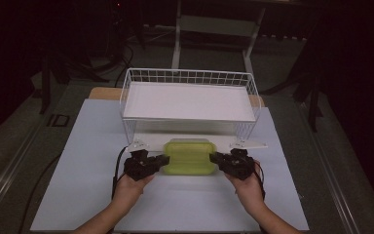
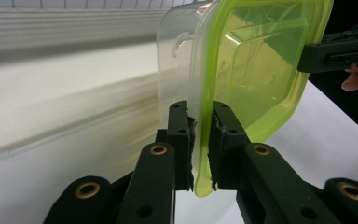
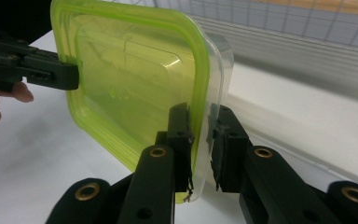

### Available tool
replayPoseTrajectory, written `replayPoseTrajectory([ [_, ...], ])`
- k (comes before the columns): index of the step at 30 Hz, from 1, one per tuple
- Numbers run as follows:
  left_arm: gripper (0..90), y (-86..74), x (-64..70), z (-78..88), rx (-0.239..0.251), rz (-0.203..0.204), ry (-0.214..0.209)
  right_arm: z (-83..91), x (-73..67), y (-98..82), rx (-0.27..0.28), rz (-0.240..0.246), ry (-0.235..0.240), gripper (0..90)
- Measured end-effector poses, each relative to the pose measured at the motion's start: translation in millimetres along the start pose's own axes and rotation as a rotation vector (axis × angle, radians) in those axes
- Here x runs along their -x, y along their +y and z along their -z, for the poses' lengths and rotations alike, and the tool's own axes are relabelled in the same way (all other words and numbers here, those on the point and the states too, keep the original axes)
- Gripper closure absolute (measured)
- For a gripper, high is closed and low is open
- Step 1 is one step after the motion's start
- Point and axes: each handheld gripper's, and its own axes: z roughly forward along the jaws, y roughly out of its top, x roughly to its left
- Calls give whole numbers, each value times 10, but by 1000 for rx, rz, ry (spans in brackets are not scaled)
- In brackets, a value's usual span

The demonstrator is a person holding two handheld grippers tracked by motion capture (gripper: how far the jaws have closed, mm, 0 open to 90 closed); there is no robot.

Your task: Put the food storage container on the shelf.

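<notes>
Both tongs, left & right, grip green lid at opp. ends.

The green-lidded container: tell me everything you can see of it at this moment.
The container is a flat, rounded-rectangle box of clear plastic with a translucent yellow-green lid that looks closed on it. It looks empty. It sits level, just in front of the white wire basket, over the white table sheet. The left gripper and the right gripper each pinch the rim at an opposite short end, jaws closed on the lid edge. Whether its base touches the table cannot be told.
</notes>
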Motion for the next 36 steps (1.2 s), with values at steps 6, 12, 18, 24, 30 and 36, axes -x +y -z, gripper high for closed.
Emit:
replayPoseTrajectory([
  [6, 808, 69, -100, -186, 10, 4, 5, -107, 141, 64, -7, -14, -34, 788],
  [12, 807, 118, -177, -317, 6, 10, 15, -207, 256, 72, -13, -33, -40, 784],
  [18, 807, 117, -286, -443, 3, 30, 14, -341, 350, 77, -8, -47, -69, 785],
  [24, 806, 116, -342, -523, -6, 34, 19, -427, 420, 58, -20, -65, -76, 786],
  [30, 805, 147, -356, -544, 1, 44, 9, -471, 476, 46, -17, -92, -78, 782],
  [36, 783, 140, -368, -578, 41, 14, 25, -509, 485, 63, -3, -66, -106, 762],
])
